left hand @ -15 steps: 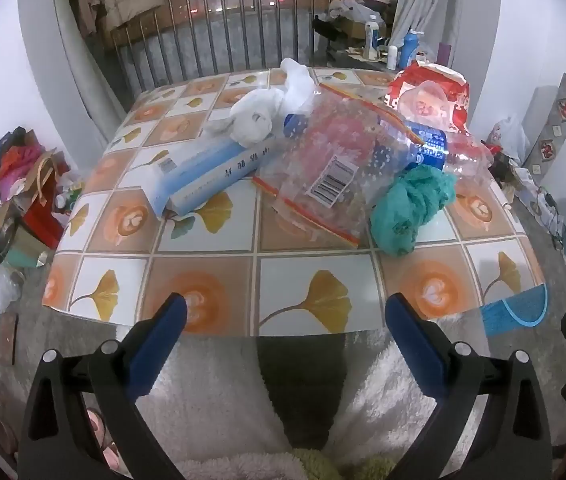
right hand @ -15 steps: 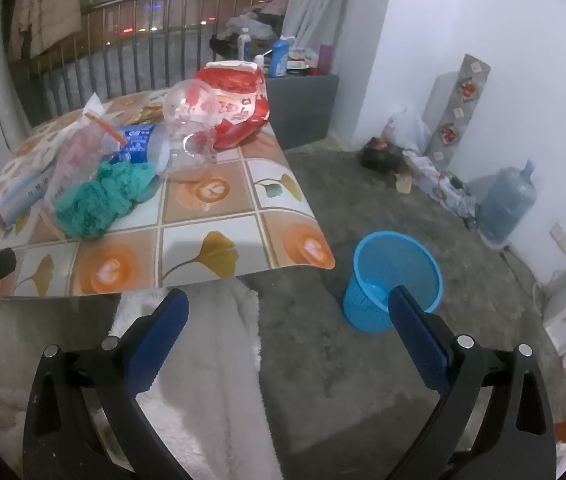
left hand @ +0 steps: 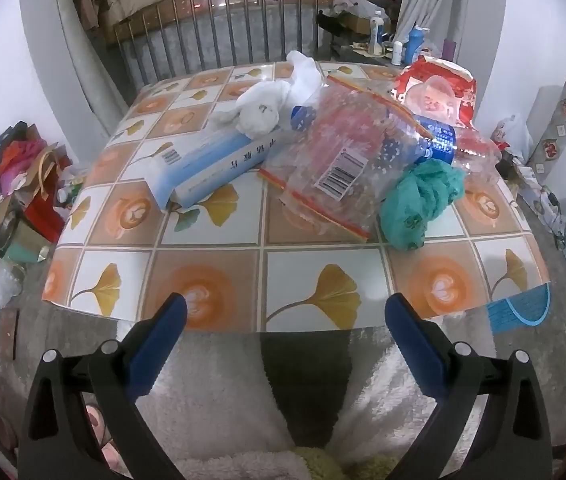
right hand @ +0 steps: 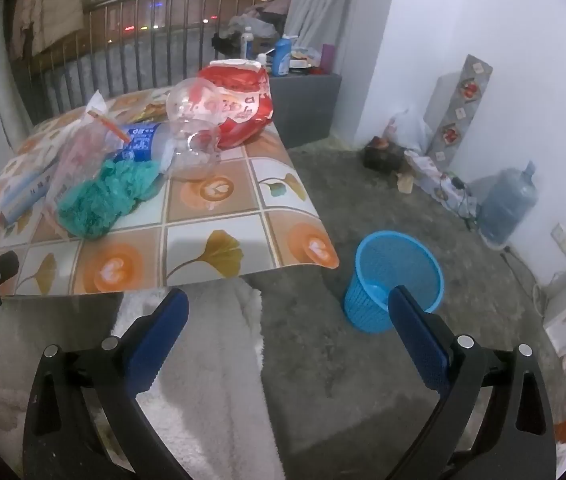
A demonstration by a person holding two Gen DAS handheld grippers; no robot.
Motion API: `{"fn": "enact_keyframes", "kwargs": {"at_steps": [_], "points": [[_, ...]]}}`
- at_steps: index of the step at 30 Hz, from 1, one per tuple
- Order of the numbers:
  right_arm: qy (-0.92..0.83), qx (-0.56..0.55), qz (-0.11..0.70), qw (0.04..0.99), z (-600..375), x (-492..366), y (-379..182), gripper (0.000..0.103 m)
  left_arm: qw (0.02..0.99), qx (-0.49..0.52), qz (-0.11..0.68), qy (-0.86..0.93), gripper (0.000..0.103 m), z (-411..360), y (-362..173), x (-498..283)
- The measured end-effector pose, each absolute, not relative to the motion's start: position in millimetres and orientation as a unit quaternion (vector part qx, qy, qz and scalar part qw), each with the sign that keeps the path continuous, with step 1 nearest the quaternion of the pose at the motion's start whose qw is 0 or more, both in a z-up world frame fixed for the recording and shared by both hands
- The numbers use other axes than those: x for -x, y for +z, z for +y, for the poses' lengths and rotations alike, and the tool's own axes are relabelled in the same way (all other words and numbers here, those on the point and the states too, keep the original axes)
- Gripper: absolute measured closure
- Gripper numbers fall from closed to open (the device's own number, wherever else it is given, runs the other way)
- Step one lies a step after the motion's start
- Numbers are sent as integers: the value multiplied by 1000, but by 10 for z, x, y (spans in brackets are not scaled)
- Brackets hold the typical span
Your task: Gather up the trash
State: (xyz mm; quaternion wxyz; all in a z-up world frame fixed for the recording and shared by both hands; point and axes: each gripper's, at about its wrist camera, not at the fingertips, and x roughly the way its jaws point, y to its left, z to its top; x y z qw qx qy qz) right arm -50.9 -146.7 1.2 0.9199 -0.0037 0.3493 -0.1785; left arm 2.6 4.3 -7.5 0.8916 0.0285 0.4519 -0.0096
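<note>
A pile of trash lies on the tiled table [left hand: 211, 276]: a blue-white box [left hand: 211, 160], a white cloth [left hand: 267, 108], a clear zip bag [left hand: 343, 160], a crumpled teal bag [left hand: 419, 200], a clear plastic bottle with a blue label [left hand: 443, 144] and a red bag [left hand: 443, 84]. My left gripper [left hand: 283, 320] is open and empty, just short of the table's near edge. My right gripper [right hand: 287, 312] is open and empty, near the table's right corner. A blue mesh bin [right hand: 395, 280] stands on the floor to the right of the table, by the right finger [right hand: 419, 332].
White fleece-clad legs [right hand: 211, 360] lie under both grippers. Clutter and bags [left hand: 19, 184] sit on the floor left of the table. A large water jug [right hand: 507, 204], boxes and cables line the right wall. A railing [left hand: 243, 32] runs behind the table.
Both grippers have moved slightly; the views shift a little. Nothing was picked up and the jaws stay open.
</note>
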Motion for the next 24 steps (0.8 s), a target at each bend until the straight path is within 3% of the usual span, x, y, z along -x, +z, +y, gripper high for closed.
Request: {"fn": "enact_keyframes", "kwargs": {"at_steps": [24], "points": [[-175, 3, 352, 920, -1465, 459, -13, 8, 893, -30, 449, -7, 6, 81, -94, -71]]}}
